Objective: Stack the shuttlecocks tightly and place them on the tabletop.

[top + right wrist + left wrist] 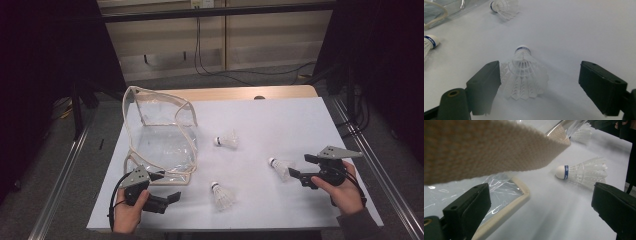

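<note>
White feathered shuttlecock (pixel 524 75), cork tip banded blue, lies between wide-open right tongs (pixel 539 85); left tongs (pixel 539 205) gape empty

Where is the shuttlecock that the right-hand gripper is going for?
In the high view that shuttlecock lies on the white table at the right, just ahead of the right gripper; in the right gripper view it sits between the open jaws.
</note>
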